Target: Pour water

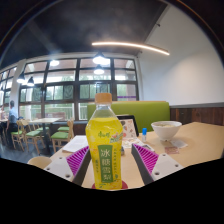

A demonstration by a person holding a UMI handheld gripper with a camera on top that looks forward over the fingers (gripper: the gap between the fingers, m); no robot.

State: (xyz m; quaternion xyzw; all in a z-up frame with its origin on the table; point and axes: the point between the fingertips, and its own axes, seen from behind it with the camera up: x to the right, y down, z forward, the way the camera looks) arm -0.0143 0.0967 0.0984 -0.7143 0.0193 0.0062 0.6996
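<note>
claw [105,168]: lower centre of the frame, two fingers reaching forward, each with a purple pad [146,160] on its inner face. both pads pressed against the sides of a bottle, so the fingers were pinched onto it.

bottle [104,141]: centre of the frame, upright between the fingers; clear plastic, yellowish-green liquid inside, orange cap, yellow-green label with white characters. its base was hidden behind the fingers.

table [200,145]: light wooden top, lower half of the frame, running out to the right.

bowl [166,130]: white, right of centre, standing on the table beyond the right-hand finger, well apart from the bottle.

bench [150,113]: green backrest, middle of the frame behind the bottle.

windows [60,85]: dark-framed, left and centre, daylight behind.

ceiling light [130,47]: long bright strip, upper centre-right.

chairs and tables [35,130]: left edge, small, detail unclear.
</note>
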